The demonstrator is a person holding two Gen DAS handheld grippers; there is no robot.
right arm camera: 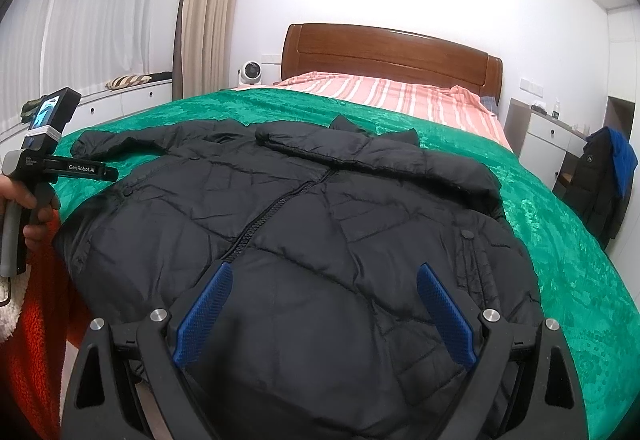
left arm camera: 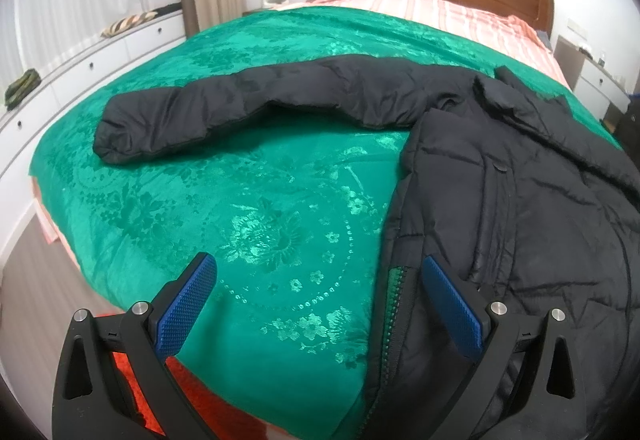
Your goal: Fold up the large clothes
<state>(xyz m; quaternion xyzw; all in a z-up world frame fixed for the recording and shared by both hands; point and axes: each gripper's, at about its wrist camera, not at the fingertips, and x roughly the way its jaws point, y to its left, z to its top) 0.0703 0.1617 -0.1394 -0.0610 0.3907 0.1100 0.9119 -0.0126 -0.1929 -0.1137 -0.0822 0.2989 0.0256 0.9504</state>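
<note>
A black puffer jacket point(right arm camera: 320, 224) lies front up on the green bedspread point(right arm camera: 560, 240), zipper down its middle. In the left wrist view its body point(left arm camera: 520, 220) fills the right side and one sleeve point(left arm camera: 224, 107) stretches out to the left. My left gripper point(left arm camera: 320, 272) hovers open over the jacket's left edge, one blue pad above the bedspread point(left arm camera: 240, 199), the other above the jacket. My right gripper point(right arm camera: 324, 280) is open above the jacket's lower front, nothing between its pads. The left gripper's handle point(right arm camera: 36, 167) shows at far left, held by a hand.
A wooden headboard point(right arm camera: 384, 51) and a pink striped sheet point(right arm camera: 400, 91) lie at the far end. White drawers point(left arm camera: 60, 79) run along the left wall. A nightstand point(right arm camera: 548, 139) and a chair draped with dark clothes point(right arm camera: 604, 179) stand on the right. A red fleece sleeve point(right arm camera: 36, 320) is near.
</note>
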